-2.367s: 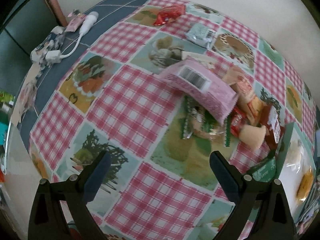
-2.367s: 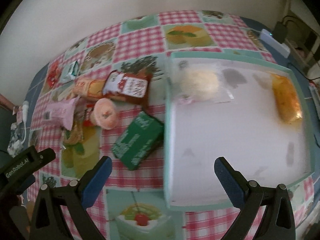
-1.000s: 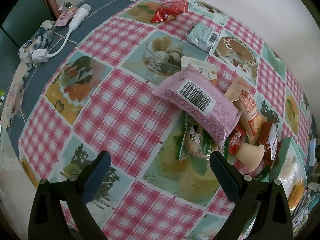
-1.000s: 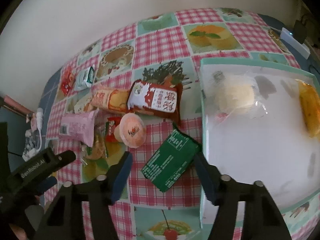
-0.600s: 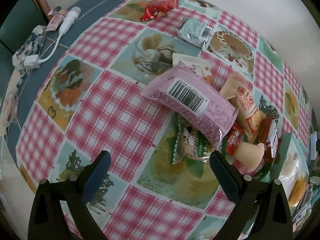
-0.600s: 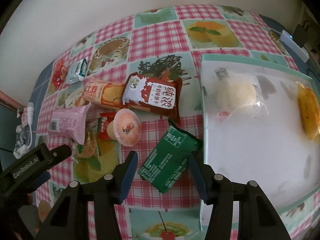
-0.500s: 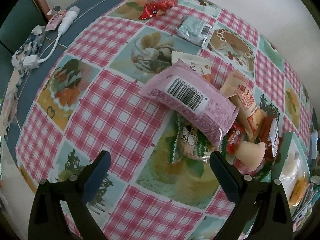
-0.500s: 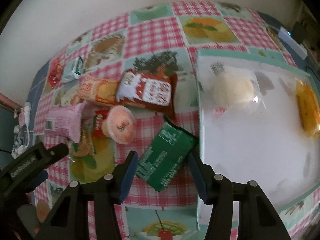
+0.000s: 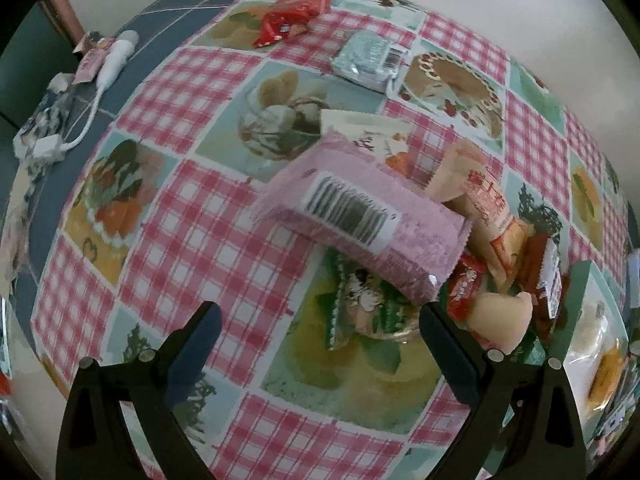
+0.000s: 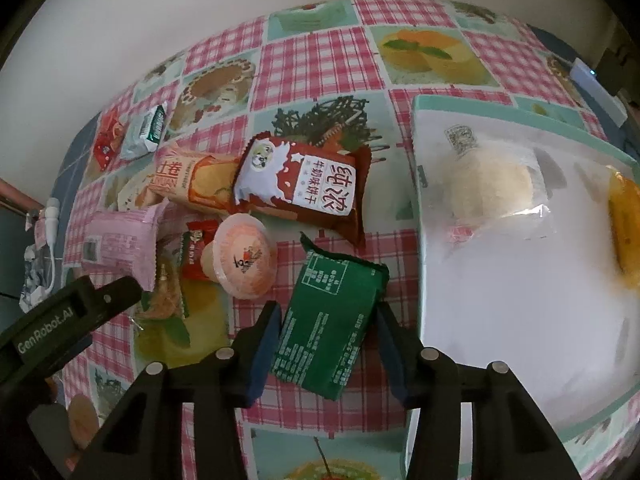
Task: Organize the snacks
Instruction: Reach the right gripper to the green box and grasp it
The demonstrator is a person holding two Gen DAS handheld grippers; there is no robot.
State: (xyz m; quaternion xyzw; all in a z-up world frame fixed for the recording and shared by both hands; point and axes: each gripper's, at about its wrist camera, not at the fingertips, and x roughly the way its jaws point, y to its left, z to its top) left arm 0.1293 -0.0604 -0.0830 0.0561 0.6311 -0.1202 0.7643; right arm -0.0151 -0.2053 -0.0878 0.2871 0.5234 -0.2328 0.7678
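A pile of snacks lies on the checked tablecloth. My right gripper (image 10: 326, 330) has its fingers closed against both sides of a green packet (image 10: 334, 320) lying beside the white tray (image 10: 500, 344). The tray holds a pale round bun in clear wrap (image 10: 490, 184) and an orange snack (image 10: 626, 224). A jelly cup (image 10: 242, 258), a brown-red biscuit bag (image 10: 308, 184) and an orange packet (image 10: 188, 180) lie behind. My left gripper (image 9: 320, 344) is open above a green-edged clear packet (image 9: 360, 308), in front of a pink packet (image 9: 360, 216).
A red wrapper (image 9: 290, 20) and a silver packet (image 9: 370, 58) lie at the far side of the table. A white cable and plug (image 9: 100, 80) lie at the left edge on a grey surface. A wall runs behind the table.
My right gripper has moved left from the tray to the green packet and narrowed around it. My left gripper has moved forward toward the pink packet and stays open.
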